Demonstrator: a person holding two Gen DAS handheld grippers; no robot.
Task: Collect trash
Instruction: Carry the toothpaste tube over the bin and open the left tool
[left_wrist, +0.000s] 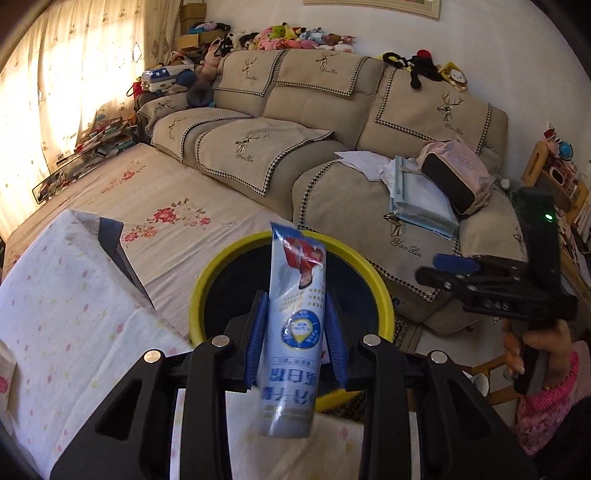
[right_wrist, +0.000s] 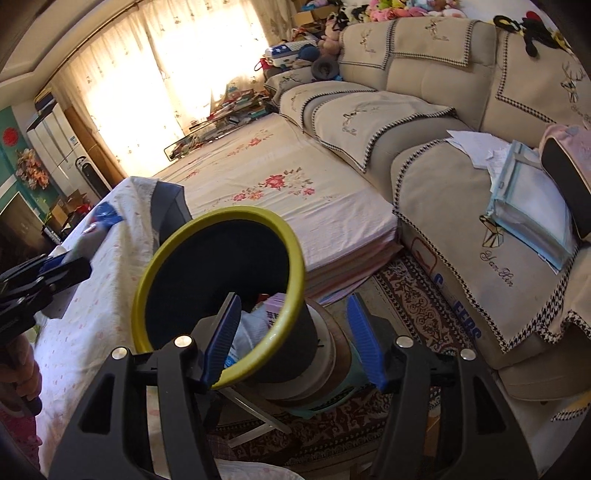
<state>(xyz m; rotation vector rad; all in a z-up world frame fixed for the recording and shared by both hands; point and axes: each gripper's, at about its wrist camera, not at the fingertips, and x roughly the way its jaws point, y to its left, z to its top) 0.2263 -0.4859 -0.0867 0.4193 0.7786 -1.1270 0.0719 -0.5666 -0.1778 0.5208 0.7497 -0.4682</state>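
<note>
The left gripper (left_wrist: 298, 339) has its blue fingers (left_wrist: 258, 336) on either side of a pale blue wrapper (left_wrist: 293, 325), holding it near its middle; the grip looks light, and I cannot tell how firmly the pads bite. The wrapper stands up from the fingers, its top end over the yellow-rimmed bin (left_wrist: 384, 295) and its lower end hanging back over the cloth-covered tabletop (left_wrist: 74, 332). The right gripper (right_wrist: 291, 339) has its fingers spread, empty, straddling the near rim of the bin (right_wrist: 295, 258), which already holds some trash.

The main risk, as I judge it, is a drop that misses. The wrapper is long and light; let go with only the top end past the rim, it could tip backward onto the tabletop or slide between tabletop and bin to the rug (right_wrist: 406, 295). It might also cling to a finger. The right fingers, so near the rim, could nudge the bin, which seems perched on a stool.
</note>
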